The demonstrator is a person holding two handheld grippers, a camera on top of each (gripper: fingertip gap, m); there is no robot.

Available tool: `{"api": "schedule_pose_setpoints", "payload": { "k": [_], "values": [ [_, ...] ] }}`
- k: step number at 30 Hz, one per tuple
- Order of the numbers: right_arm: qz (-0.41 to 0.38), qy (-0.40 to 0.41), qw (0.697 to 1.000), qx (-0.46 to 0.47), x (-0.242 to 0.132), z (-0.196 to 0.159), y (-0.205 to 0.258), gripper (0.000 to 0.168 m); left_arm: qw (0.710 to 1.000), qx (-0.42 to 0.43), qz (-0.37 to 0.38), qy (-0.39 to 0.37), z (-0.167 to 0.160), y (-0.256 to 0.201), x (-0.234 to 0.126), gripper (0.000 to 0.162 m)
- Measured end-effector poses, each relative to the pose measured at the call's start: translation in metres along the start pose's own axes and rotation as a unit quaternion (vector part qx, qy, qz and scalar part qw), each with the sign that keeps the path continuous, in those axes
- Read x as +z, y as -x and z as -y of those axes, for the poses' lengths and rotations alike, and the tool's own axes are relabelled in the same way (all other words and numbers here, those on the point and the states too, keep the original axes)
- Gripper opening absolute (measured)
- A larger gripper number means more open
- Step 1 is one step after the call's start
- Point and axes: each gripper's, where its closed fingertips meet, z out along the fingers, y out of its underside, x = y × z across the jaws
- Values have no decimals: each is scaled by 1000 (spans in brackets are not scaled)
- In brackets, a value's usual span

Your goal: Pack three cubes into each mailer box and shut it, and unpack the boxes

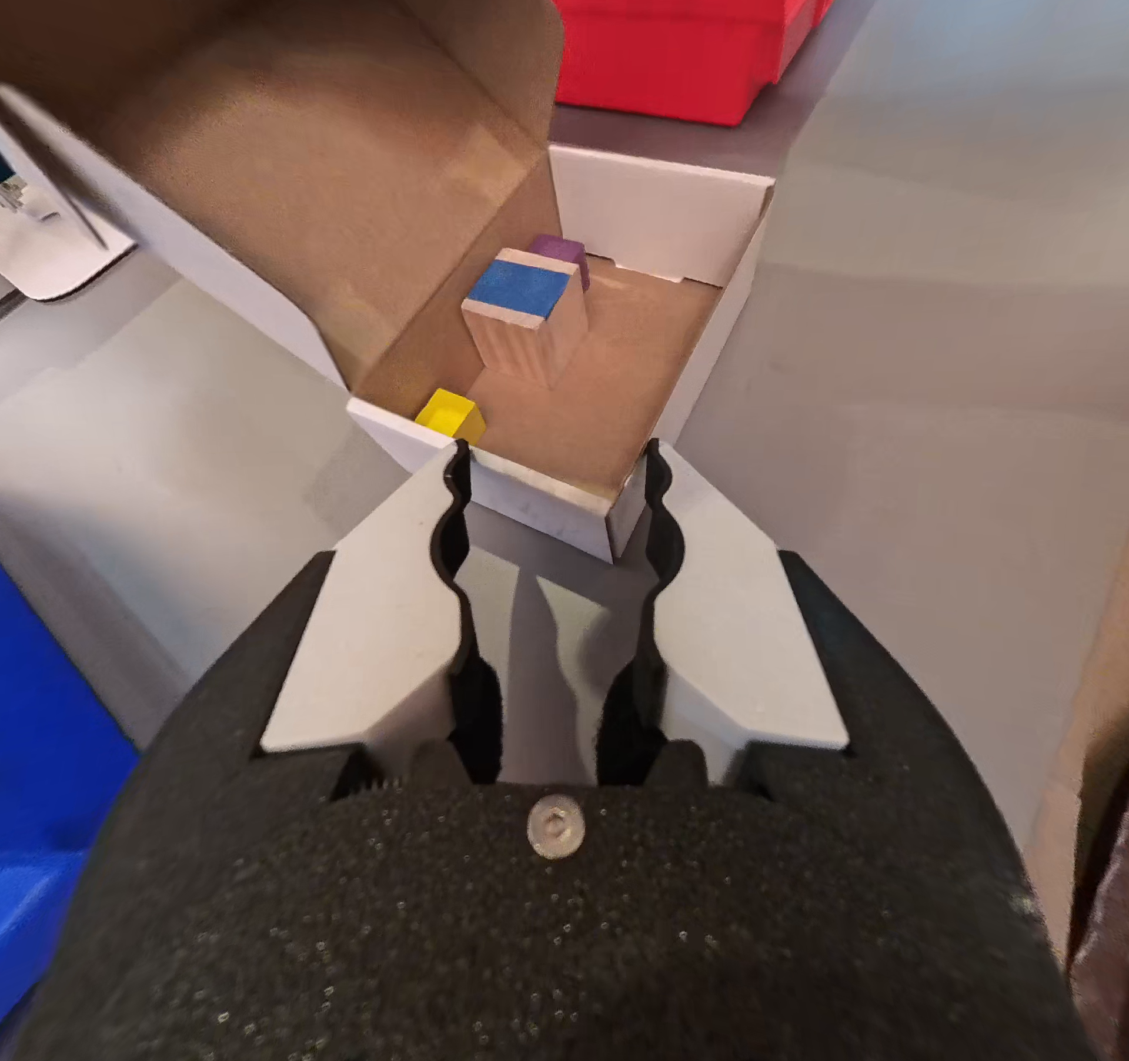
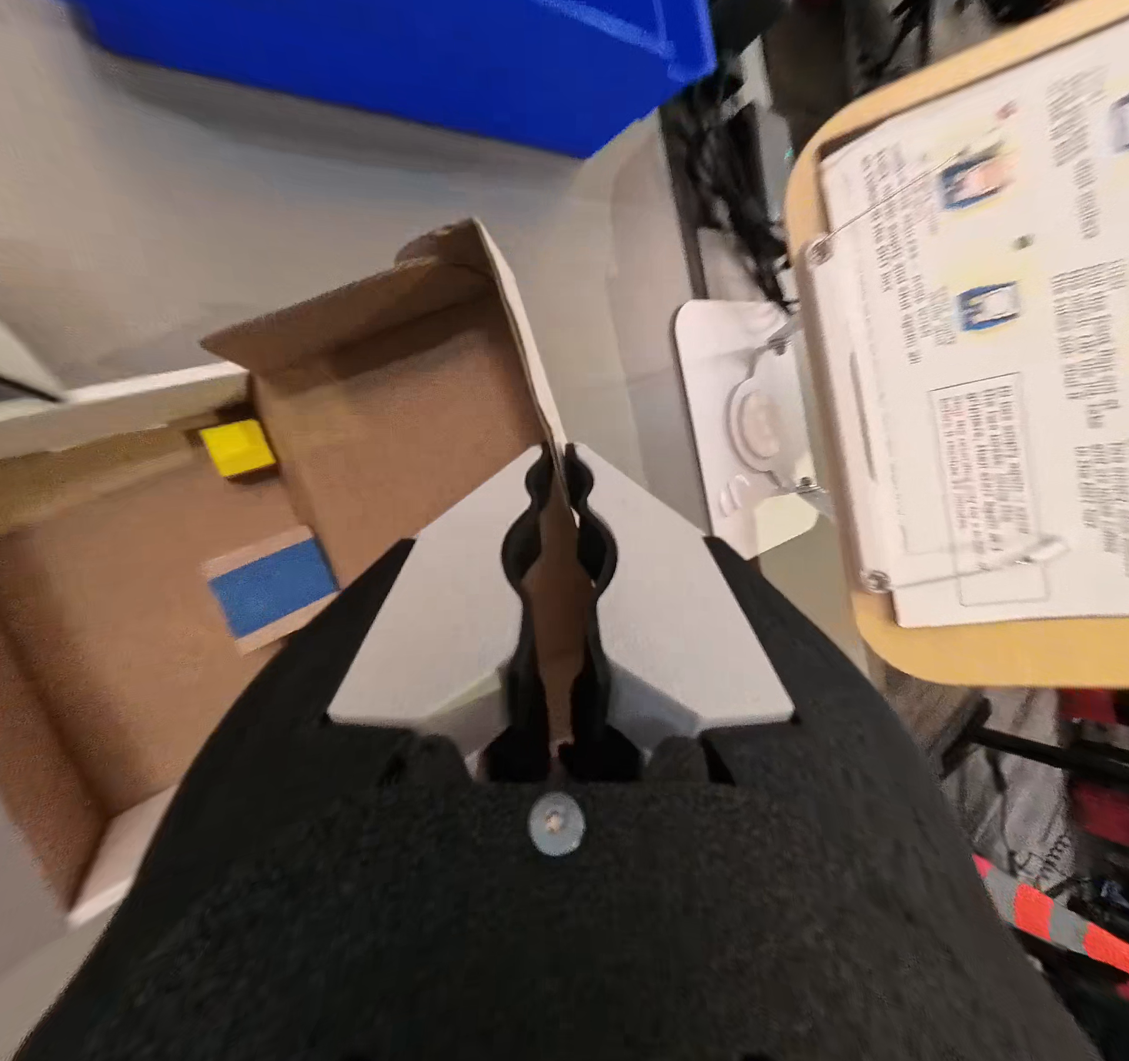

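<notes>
Meanwhile the right tongs (image 2: pixel 559 460) pinched the box's lid (image 2: pixel 427 360), while the left tongs (image 1: pixel 556 457), spread apart, straddled the box (image 1: pixel 702 372) front wall holding three cubes (image 1: pixel 519 311).

The left wrist view looks forward and downward along its own tongs (image 1: pixel 556 457), close to the near corner of the open mailer box (image 1: pixel 544 503) on the grey bench (image 1: pixel 916 360), facing a red bin (image 1: pixel 672 24) at the far side. The right wrist view sits high and very close to the box's raised lid (image 2: pixel 391 384) (its picture is blurred), looking down along the right tongs (image 2: pixel 559 460) toward a blue bin (image 2: pixel 366 18) and the bench's edge. Both views share the box's brown interior with the yellow cube (image 1: pixel 451 415) and the blue-topped block (image 1: pixel 519 293).
</notes>
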Motion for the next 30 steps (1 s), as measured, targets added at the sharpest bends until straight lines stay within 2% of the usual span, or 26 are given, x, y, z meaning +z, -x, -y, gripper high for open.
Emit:
{"api": "schedule_pose_setpoints", "payload": {
  "k": [1,6,11,14,15,17,19,23,24,28,30],
  "values": [
    [17,18,1000,-2,15,-9,1,3,1000,0,-2,-1,0,-1,0,56],
    [95,82,992,27,74,-41,23,7,1000,0,-7,-2,0,-3,-1,56],
    [119,97,988,35,83,-44,27,10,1000,4,-6,-2,0,-3,-1,55],
    [113,60,991,36,65,-23,14,8,1000,10,-14,1,1,-5,-1,55],
    [115,50,991,43,57,-17,11,14,1000,11,-25,3,2,-6,-2,59],
    [122,55,988,73,39,-11,6,49,999,0,-32,-2,5,2,-3,81],
    [139,51,982,115,16,-4,6,70,998,-22,-49,-22,10,9,-6,99],
    [98,-43,979,175,-47,15,4,75,996,-27,-83,1,2,13,6,151],
    [82,-64,976,193,-62,15,7,74,997,-17,-80,9,0,17,12,156],
    [61,-107,954,272,-98,-13,49,70,994,-22,-107,23,2,16,31,157],
    [59,-114,933,335,-98,-36,74,68,992,-22,-122,32,3,11,37,147]
  ]
}}
